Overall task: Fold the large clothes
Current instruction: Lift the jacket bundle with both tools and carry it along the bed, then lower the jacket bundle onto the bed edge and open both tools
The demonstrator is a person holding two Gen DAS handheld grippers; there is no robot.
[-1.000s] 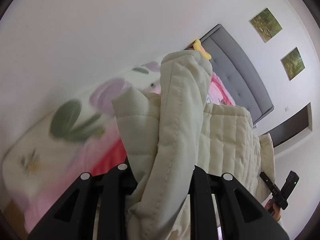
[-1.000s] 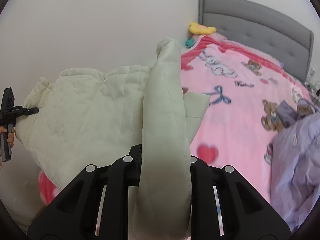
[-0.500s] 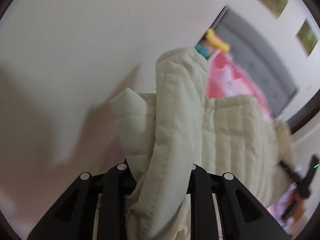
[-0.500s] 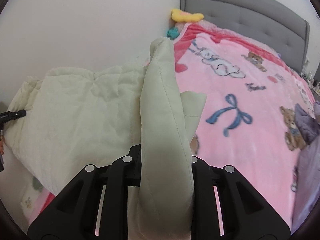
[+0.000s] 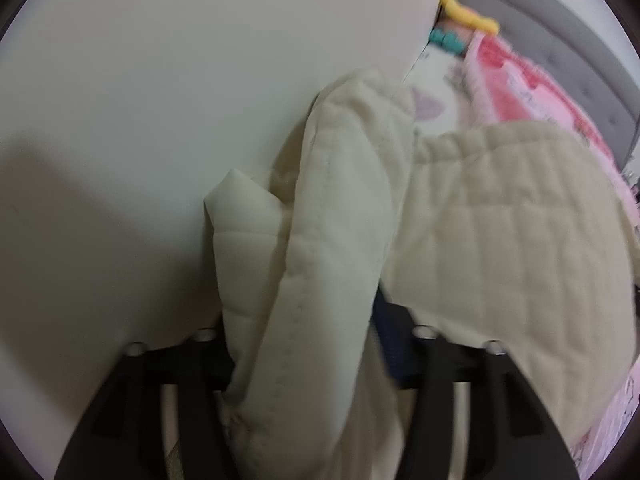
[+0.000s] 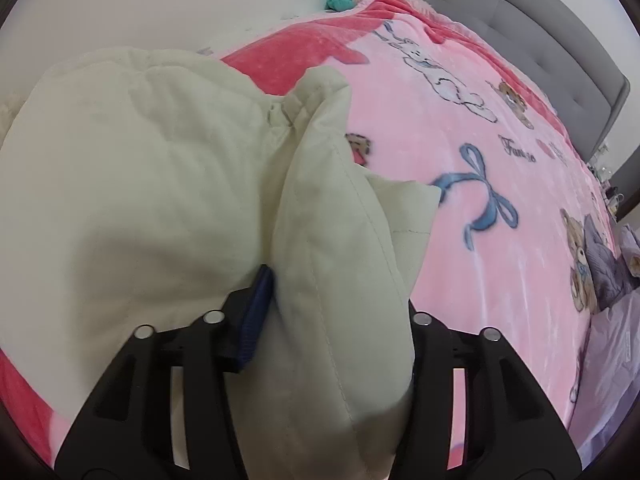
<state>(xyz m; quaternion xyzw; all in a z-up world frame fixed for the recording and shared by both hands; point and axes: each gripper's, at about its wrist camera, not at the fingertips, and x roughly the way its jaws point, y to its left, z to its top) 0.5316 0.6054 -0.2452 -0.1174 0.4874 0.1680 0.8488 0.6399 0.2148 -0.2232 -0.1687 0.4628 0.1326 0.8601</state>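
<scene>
Cream quilted padded garment (image 6: pixel 132 200) lies bunched on the pink fleece bear-print blanket (image 6: pixel 500 208) (soft, plush) of the bed. Both the left gripper (image 5: pixel 316 344) and right gripper (image 6: pixel 332 320) have just been opening, jaws spread, a puffy fold loose between each.

Both the left tongs (image 5: pixel 312 340) and right tongs (image 6: pixel 320 320) angle downward, jaws just opened apart.
</scene>
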